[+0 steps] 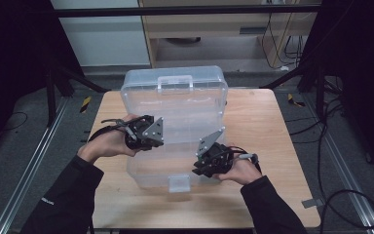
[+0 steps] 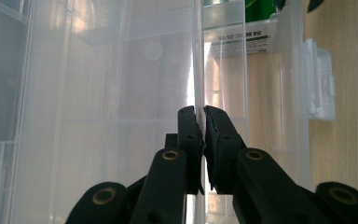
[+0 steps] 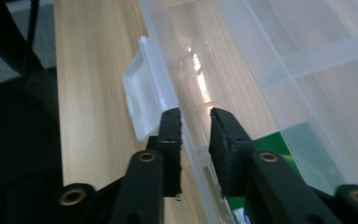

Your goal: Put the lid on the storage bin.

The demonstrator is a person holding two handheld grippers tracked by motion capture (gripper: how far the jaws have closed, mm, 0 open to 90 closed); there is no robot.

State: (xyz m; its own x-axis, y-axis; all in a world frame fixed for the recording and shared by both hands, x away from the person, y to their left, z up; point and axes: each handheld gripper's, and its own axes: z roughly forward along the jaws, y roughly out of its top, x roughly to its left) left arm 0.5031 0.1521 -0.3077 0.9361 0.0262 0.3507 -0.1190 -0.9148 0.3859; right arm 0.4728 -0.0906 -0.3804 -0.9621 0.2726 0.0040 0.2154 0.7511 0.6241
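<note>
Pinching the clear organiser box [image 1: 175, 122] wall, the left claw [image 2: 201, 122] should stay firm while the right claw [image 3: 195, 122], slightly parted, straddles the front rim squarely

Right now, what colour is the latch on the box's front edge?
Translucent white, like the clear box. The latch shows best in the right gripper view.

Light: dim surroundings, the wooden table [image 1: 253, 122] evenly lit from above
Shadows: soft, faint
Glare: bright vertical streak on the clear plastic organizer box [image 2: 121, 93] in the left gripper view
Focus: high view slightly soft; close plastic walls hazy in both gripper views
</note>
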